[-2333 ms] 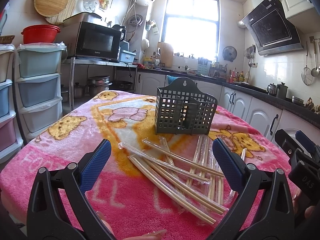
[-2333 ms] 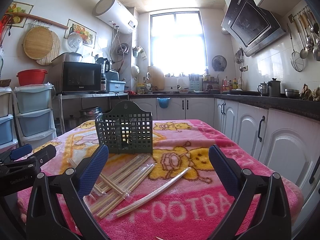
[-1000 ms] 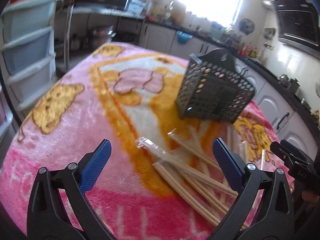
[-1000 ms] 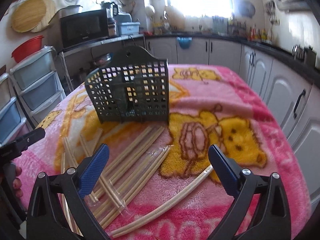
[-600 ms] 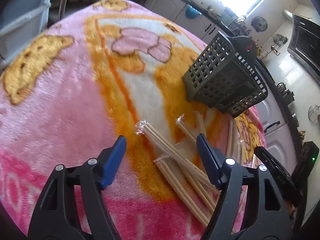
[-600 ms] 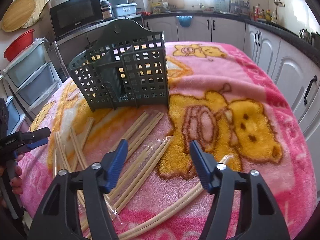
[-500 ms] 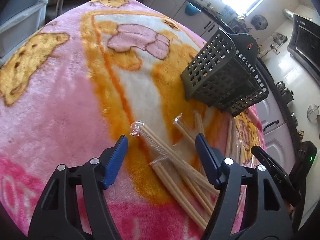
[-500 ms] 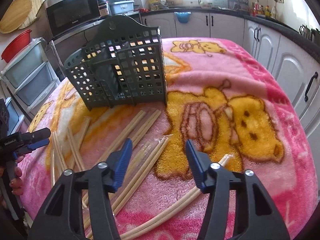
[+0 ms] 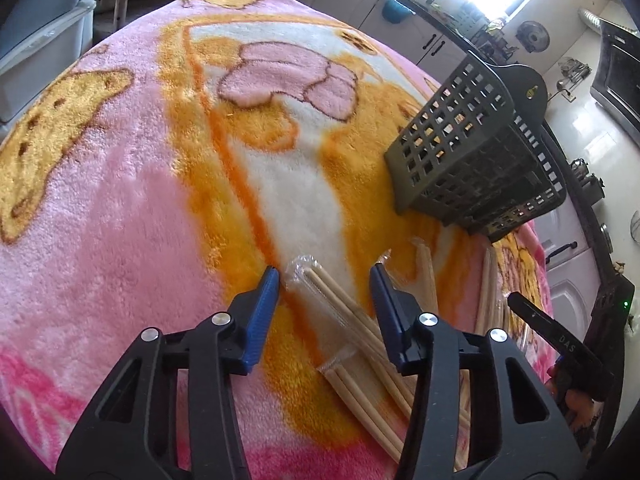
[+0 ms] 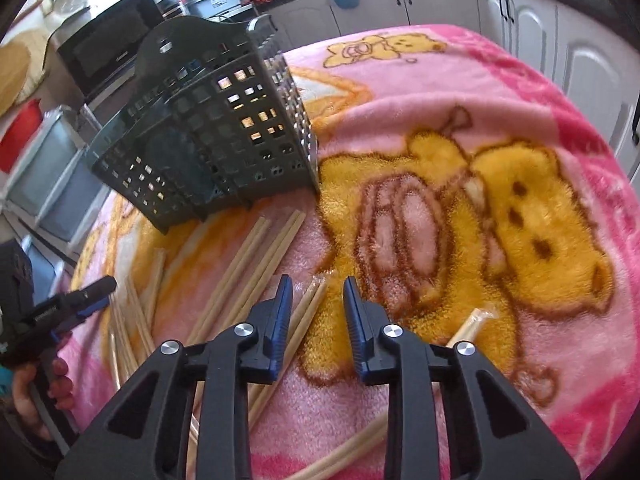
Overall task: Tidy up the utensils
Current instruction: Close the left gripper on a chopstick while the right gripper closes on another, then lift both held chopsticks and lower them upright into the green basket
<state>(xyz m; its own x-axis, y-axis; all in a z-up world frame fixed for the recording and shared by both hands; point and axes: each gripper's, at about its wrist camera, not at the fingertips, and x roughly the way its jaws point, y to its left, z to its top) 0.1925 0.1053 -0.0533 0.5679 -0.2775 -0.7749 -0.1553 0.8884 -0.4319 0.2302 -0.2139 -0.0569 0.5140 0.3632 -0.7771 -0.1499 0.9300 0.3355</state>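
Both grippers have dropped closer to the pink blanket (image 9: 120,220) than a second ago, and their jaws have just been closing. Left gripper (image 9: 324,292) sits low with its blue pads partly apart, straddling the wrapped end of a pair of chopsticks (image 9: 320,284); the pads don't press on it yet, so nothing is gripped. From that camera, the dark green utensil basket (image 9: 472,152) stands at about two o'clock, tilted in the fisheye, well apart from the pads. More wrapped chopsticks (image 9: 424,276) lie fanned toward four o'clock.

Right gripper (image 10: 316,304) has narrowed more, its pads set either side of the tip of another wrapped pair (image 10: 316,292), near but with a sliver of gap on each side. Basket sits at about eleven o'clock in its view (image 10: 208,140), with loose sticks (image 10: 256,256) just below it. A single wrapped stick (image 10: 472,324) lies at four o'clock.
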